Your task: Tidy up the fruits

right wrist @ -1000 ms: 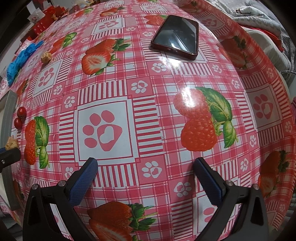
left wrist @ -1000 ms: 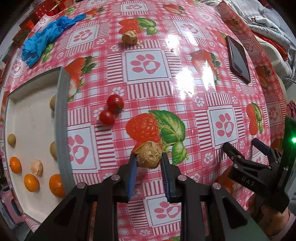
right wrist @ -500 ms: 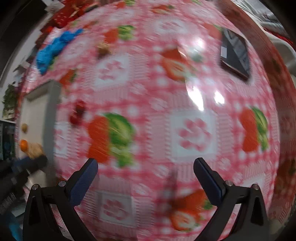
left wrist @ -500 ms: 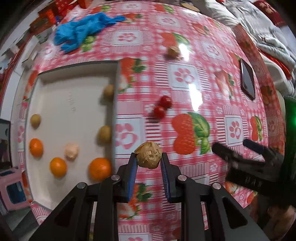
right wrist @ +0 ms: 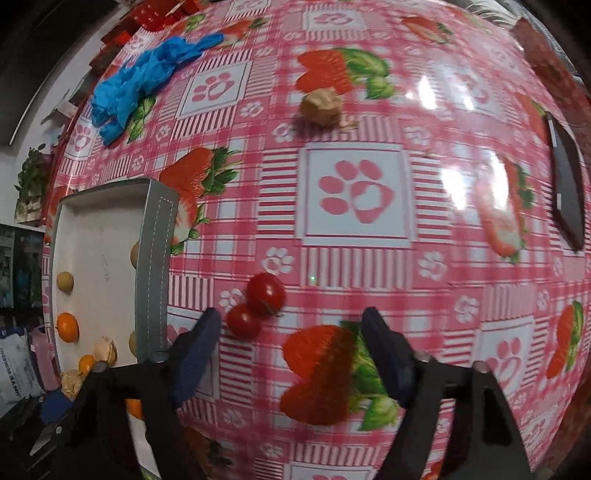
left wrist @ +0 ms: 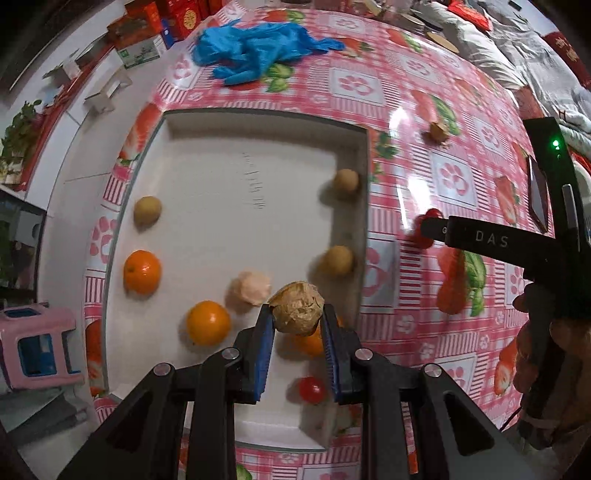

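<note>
My left gripper (left wrist: 297, 317) is shut on a brown walnut (left wrist: 297, 312) and holds it above the near right part of the white tray (left wrist: 221, 184). The tray holds oranges (left wrist: 142, 271), small tan fruits (left wrist: 147, 210), a pale walnut (left wrist: 253, 288) and a cherry tomato (left wrist: 312, 389). My right gripper (right wrist: 291, 341) is open and empty above the tablecloth, its left finger close to two cherry tomatoes (right wrist: 266, 293) lying right of the tray (right wrist: 153, 258). Another walnut (right wrist: 320, 105) lies farther off on the cloth.
Blue gloves (left wrist: 255, 51) lie beyond the tray. A black phone (right wrist: 567, 184) lies at the table's right side. Red boxes (left wrist: 173, 18) stand at the far edge. A pink stool (left wrist: 37, 343) sits below the table's left edge.
My left gripper carried the walnut leftward from the tablecloth to over the tray. My right gripper swung left and closer to the two cherry tomatoes.
</note>
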Demonstrator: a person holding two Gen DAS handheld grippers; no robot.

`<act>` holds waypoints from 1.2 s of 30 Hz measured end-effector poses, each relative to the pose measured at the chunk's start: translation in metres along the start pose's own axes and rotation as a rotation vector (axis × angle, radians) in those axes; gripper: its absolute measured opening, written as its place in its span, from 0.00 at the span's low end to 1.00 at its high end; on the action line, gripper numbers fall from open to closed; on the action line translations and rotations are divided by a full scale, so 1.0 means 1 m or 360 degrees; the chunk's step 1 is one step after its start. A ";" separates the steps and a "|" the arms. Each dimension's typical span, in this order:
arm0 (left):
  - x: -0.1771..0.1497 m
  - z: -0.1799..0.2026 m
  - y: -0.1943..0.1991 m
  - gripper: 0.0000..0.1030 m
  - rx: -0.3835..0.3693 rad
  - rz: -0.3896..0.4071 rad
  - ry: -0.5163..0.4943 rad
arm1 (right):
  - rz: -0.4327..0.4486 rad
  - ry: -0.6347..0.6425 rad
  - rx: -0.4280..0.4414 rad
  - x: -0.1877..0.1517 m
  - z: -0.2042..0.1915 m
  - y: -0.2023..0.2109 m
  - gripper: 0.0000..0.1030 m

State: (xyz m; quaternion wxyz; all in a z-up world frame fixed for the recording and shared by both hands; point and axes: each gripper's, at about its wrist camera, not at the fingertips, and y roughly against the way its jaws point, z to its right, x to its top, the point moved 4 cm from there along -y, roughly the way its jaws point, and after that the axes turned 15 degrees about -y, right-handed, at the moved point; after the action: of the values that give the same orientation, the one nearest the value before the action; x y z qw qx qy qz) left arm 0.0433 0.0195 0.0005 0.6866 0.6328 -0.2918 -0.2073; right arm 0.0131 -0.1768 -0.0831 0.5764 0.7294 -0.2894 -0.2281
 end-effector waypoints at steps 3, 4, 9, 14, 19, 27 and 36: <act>-0.001 -0.009 -0.006 0.26 0.0010 -0.0012 0.0028 | -0.0001 0.0026 -0.0027 0.002 -0.010 -0.008 0.70; -0.001 -0.012 -0.007 0.26 0.0013 -0.0017 0.0039 | 0.0008 0.0050 -0.0030 0.002 -0.016 -0.009 0.67; -0.001 -0.021 -0.010 0.26 0.0017 -0.0022 0.0068 | 0.0031 0.0151 -0.0062 0.002 -0.036 -0.014 0.30; 0.000 -0.024 -0.010 0.26 0.0019 -0.0018 0.0065 | 0.0000 0.0083 0.0061 0.003 -0.034 -0.012 0.19; 0.004 -0.035 -0.010 0.26 0.0054 -0.0004 0.0046 | 0.0006 0.0064 0.0176 -0.001 -0.021 0.012 0.15; 0.005 -0.054 -0.010 0.26 0.0079 0.0001 0.0076 | 0.0046 0.0136 0.0132 -0.004 -0.020 0.021 0.41; 0.000 -0.055 -0.015 0.26 0.0068 -0.0025 0.0085 | 0.0092 0.0215 0.0040 0.007 -0.025 0.002 0.49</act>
State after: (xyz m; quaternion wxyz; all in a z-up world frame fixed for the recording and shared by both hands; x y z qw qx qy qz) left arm 0.0807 0.0587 -0.0158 0.6789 0.6549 -0.2726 -0.1894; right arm 0.0348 -0.1640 -0.0757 0.5919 0.7415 -0.2735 -0.1580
